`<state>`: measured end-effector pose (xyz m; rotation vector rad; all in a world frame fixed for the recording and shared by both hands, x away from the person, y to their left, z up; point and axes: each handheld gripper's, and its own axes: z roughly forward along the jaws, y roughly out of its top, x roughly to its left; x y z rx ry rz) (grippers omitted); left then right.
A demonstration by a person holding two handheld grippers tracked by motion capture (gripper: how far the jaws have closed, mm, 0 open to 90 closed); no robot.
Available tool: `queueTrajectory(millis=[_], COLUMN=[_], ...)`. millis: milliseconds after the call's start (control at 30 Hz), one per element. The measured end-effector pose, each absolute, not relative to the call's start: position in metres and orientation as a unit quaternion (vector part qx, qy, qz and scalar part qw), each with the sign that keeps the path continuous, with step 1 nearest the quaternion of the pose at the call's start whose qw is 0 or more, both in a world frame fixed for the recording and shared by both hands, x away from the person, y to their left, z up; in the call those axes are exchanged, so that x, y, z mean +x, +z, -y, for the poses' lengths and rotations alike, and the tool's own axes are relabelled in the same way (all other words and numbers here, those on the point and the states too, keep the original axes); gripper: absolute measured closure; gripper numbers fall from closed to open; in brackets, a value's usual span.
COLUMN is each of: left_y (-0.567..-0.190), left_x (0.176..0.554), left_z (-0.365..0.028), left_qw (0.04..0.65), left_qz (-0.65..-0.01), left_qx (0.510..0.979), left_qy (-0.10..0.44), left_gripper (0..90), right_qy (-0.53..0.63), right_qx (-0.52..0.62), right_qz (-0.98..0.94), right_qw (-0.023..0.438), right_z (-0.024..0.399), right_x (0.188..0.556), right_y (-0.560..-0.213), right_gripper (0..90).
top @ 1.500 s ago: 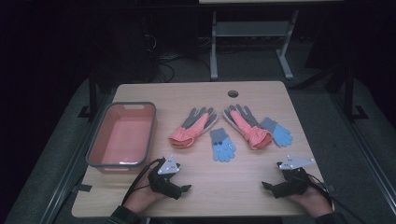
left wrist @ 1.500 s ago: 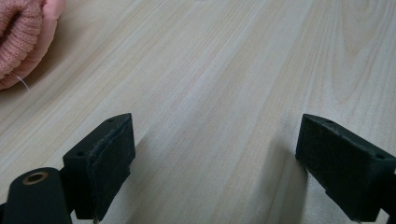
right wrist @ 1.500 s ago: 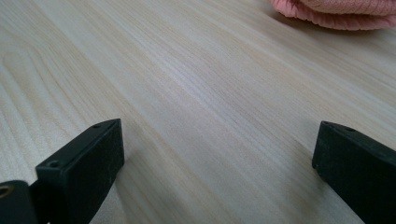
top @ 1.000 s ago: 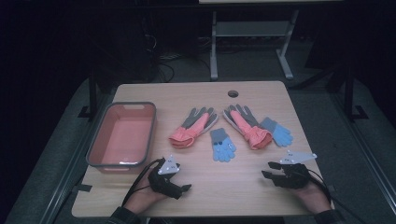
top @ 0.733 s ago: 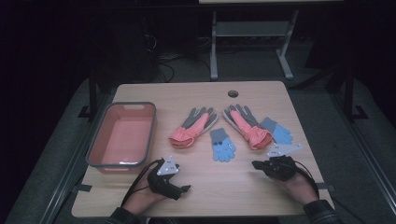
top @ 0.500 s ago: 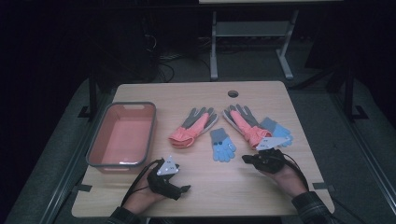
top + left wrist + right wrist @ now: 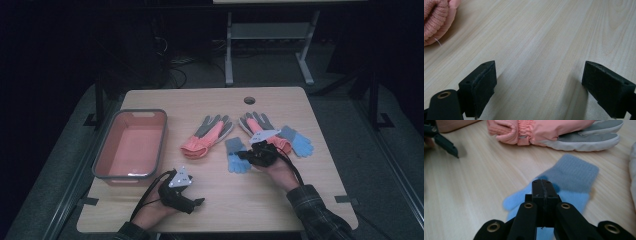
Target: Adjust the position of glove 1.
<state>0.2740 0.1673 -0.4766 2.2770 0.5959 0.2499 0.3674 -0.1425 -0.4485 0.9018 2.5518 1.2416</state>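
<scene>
- Altogether, four gloves lie on the counter (image 7: 215,200): two pink-and-grey ones and two small blue ones, plus one pink tub (image 7: 131,145) near the left edge.
- One pink glove (image 7: 207,136) lies mid-counter; the other pink glove (image 7: 260,127) lies toward the right, partly under the right claw's grey plate.
- The near blue glove (image 7: 235,156) lies between the two pink ones, toward the front; the far blue glove (image 7: 299,142) sits nearer the right edge.
- The right claw (image 7: 246,156) has its jaws pressed together, empty, with the near blue glove just beneath and ahead of its tips.
- The left claw (image 7: 197,202) rests near the front edge, jaws wide apart over bare wood, well apart from the gloves.
</scene>
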Motion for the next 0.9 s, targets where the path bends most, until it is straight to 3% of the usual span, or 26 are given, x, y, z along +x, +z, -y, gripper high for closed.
queueTrajectory(millis=[400,900], left_y=[-0.477,-0.477], left_x=[0.273,0.272], left_z=[-0.168,-0.168], left_qw=[0.378,0.381], left_qz=[-0.235,-0.238], left_qx=[0.890,0.888], left_qy=[0.098,0.097], left_gripper=[11.9,11.9], right_qy=[0.374,0.363], right_qx=[0.291,0.237], right_qz=[-0.878,-0.901], right_qw=[0.065,0.012], right_z=[0.121,0.127], right_x=[0.388,0.351], right_y=[-0.469,-0.465], right_gripper=[90.0,90.0])
